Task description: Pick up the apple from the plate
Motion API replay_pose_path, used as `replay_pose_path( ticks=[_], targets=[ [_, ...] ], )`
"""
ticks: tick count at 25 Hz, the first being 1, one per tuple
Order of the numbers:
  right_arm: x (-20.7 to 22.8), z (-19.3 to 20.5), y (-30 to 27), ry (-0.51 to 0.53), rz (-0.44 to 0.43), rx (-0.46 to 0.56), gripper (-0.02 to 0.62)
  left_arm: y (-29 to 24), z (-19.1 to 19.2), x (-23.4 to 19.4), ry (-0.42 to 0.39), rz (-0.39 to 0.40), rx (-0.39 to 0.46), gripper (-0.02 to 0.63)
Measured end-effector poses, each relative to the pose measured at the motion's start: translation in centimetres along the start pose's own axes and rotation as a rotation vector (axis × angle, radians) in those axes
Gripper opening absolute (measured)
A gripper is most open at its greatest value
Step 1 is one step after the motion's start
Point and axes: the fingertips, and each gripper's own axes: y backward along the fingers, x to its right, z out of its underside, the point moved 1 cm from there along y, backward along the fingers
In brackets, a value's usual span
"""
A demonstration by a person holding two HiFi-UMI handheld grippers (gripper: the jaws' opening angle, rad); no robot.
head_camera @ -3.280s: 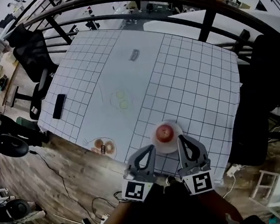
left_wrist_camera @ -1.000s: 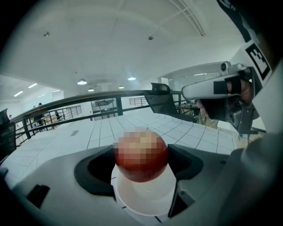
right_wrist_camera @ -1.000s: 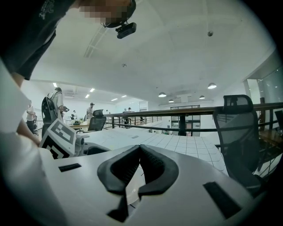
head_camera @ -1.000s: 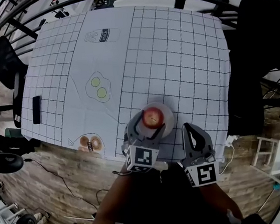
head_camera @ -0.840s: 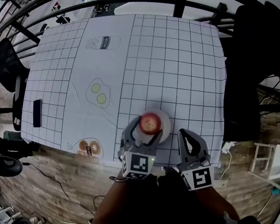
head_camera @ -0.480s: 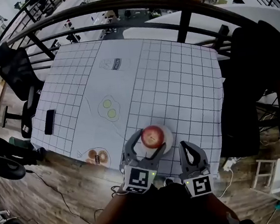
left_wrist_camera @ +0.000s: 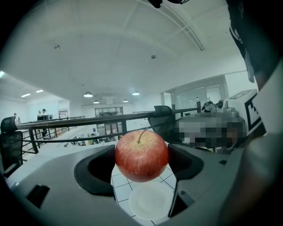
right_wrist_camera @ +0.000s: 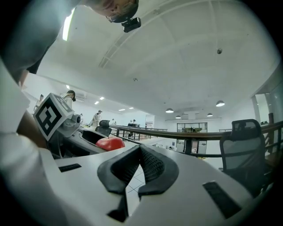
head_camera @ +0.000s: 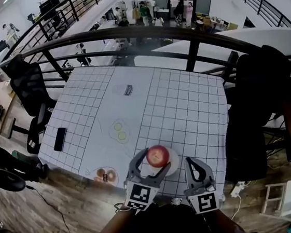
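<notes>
A red apple [head_camera: 157,154] [left_wrist_camera: 141,154] is held between the jaws of my left gripper [head_camera: 154,159] [left_wrist_camera: 141,162], which is shut on its sides. The apple hangs above the small white plate [head_camera: 174,161] [left_wrist_camera: 149,205], which lies bare on the gridded tablecloth near the table's front edge. My right gripper [head_camera: 188,161] [right_wrist_camera: 140,154] is to the right of the plate, its ribbed jaws pressed together with nothing between them. In the right gripper view the apple [right_wrist_camera: 109,143] shows to the left, in the left gripper [right_wrist_camera: 66,124].
The white gridded tablecloth [head_camera: 186,103] carries printed pictures of eggs [head_camera: 120,132], donuts [head_camera: 106,174] and a can [head_camera: 127,89]. A black phone [head_camera: 60,139] lies at its left edge. A dark railing [head_camera: 126,36] runs behind the table, with chairs at the left [head_camera: 29,82] and right [head_camera: 257,90].
The left gripper moved in from beside the plate, closed on the apple and raised it off the plate. The right gripper stayed shut to the right. The head camera tilted up.
</notes>
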Motion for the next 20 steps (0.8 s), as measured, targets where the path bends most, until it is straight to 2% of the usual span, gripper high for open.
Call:
replay_pose_path(
  ticks=[20],
  targets=[
    [1.1,0.7,-0.2,0.012,0.032,0.007,0.023,-0.6,0.7,0.7,0.003,0.008,0.004,0.371]
  ],
)
